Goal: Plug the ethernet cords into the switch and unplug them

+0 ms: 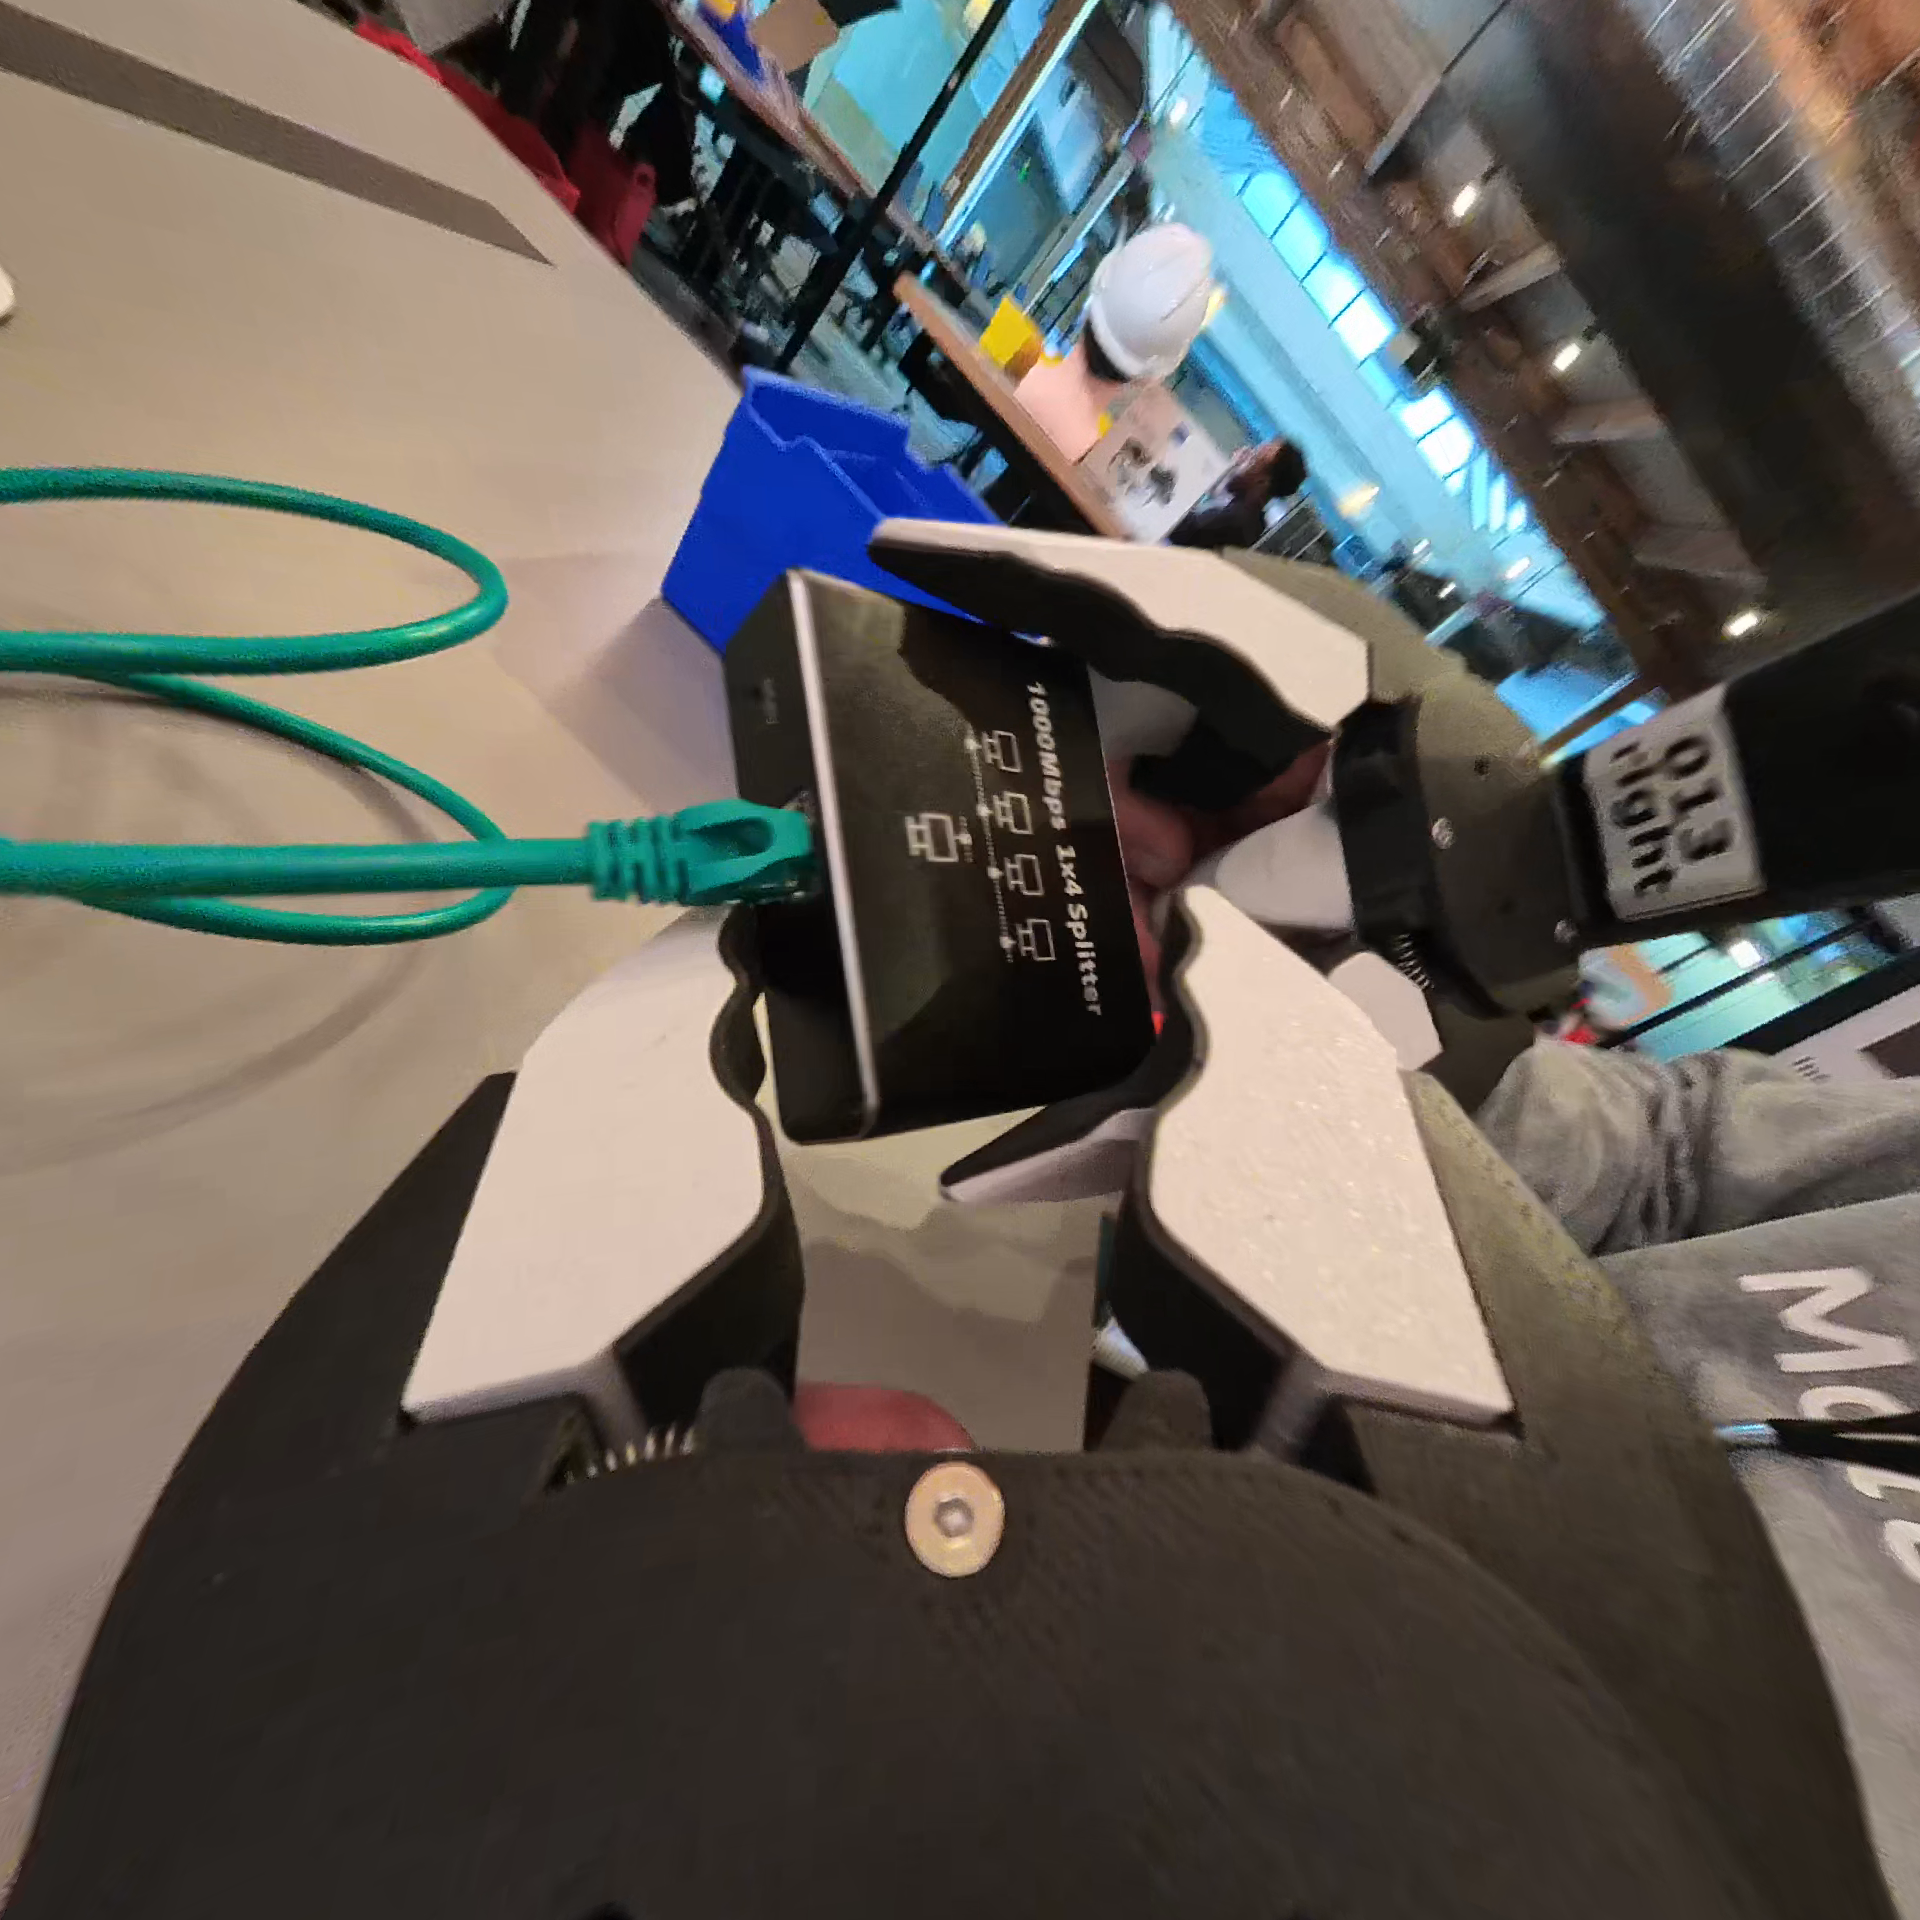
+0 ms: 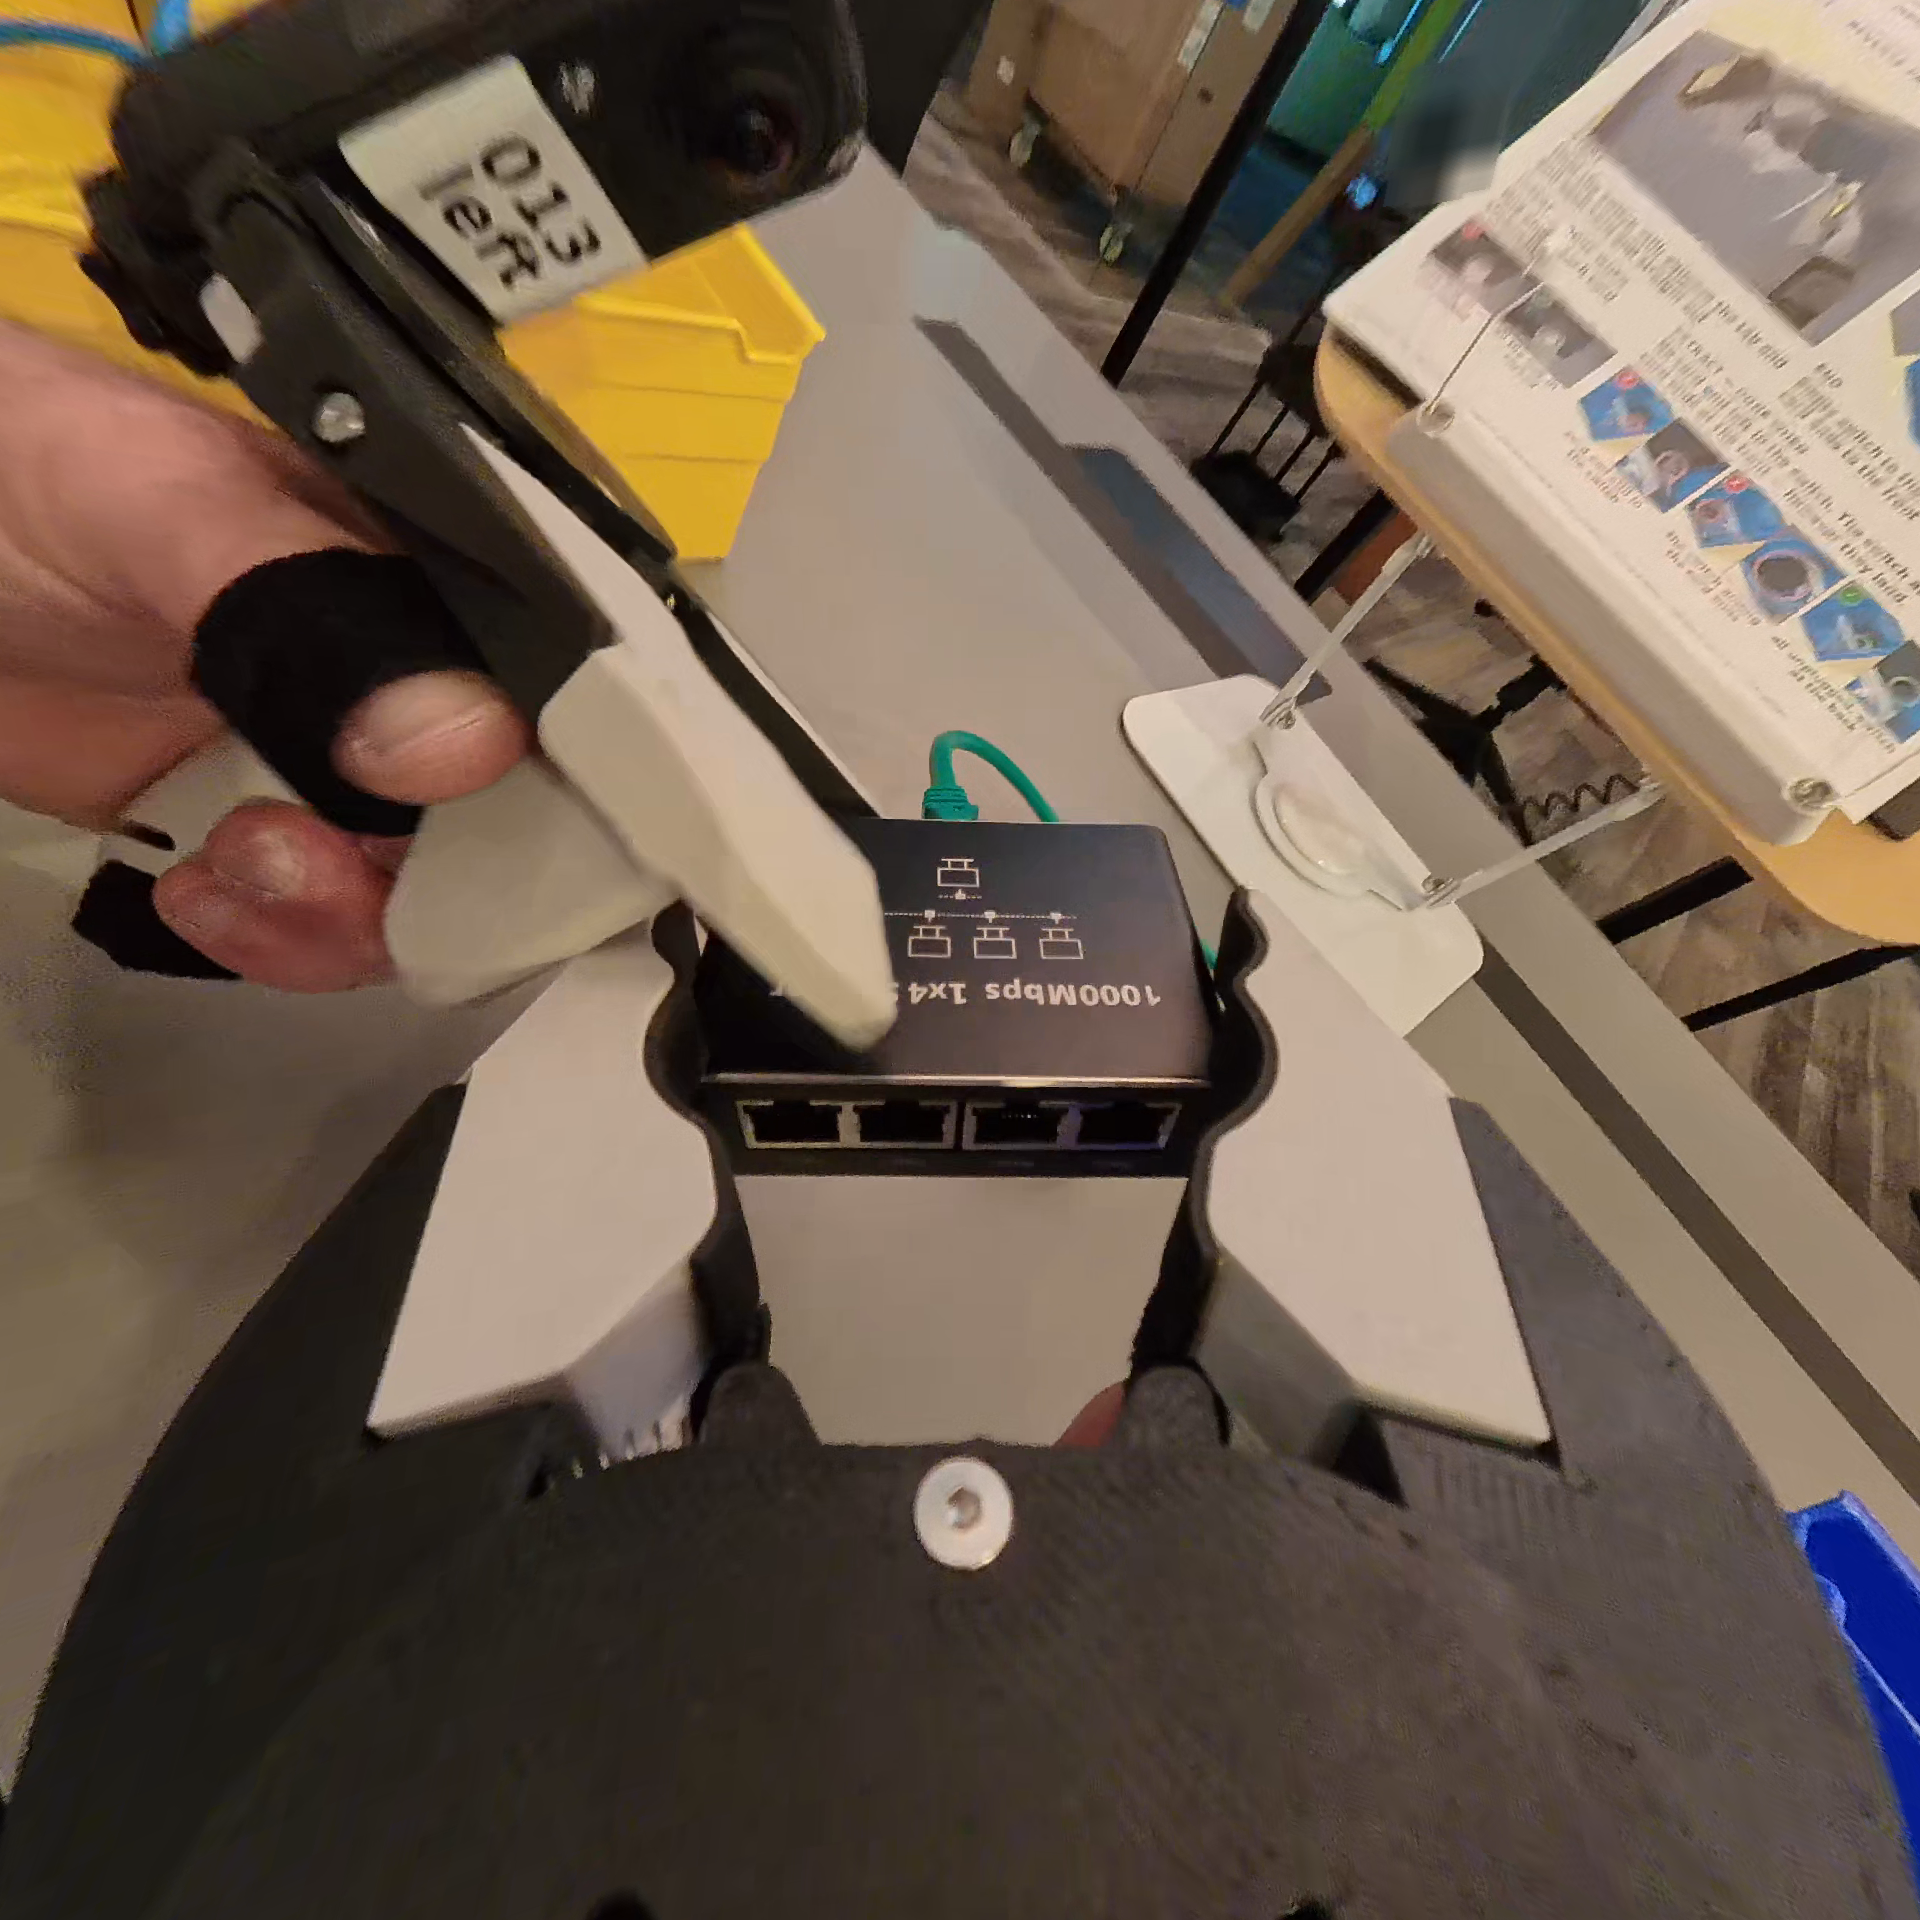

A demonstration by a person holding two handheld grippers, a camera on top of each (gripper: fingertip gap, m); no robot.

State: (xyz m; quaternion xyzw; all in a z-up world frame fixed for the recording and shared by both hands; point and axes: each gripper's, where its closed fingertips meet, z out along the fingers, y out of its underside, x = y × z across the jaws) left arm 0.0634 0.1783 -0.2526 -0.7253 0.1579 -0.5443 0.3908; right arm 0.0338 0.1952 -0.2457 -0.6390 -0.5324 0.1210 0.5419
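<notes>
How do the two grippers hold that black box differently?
The left gripper pinches the black box by its flat top and underside; the right gripper squeezes its two short ends. The left gripper comes from the side; the right gripper faces the four empty sockets. Both are shut on the box.

Both the left gripper (image 1: 956,997) and the right gripper (image 2: 961,997) are closed around one object, crossing at right angles.

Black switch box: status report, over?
Both grippers, left and right, shut on switch. Green cord plugged one side; four ports empty. Nothing blocking.
</notes>
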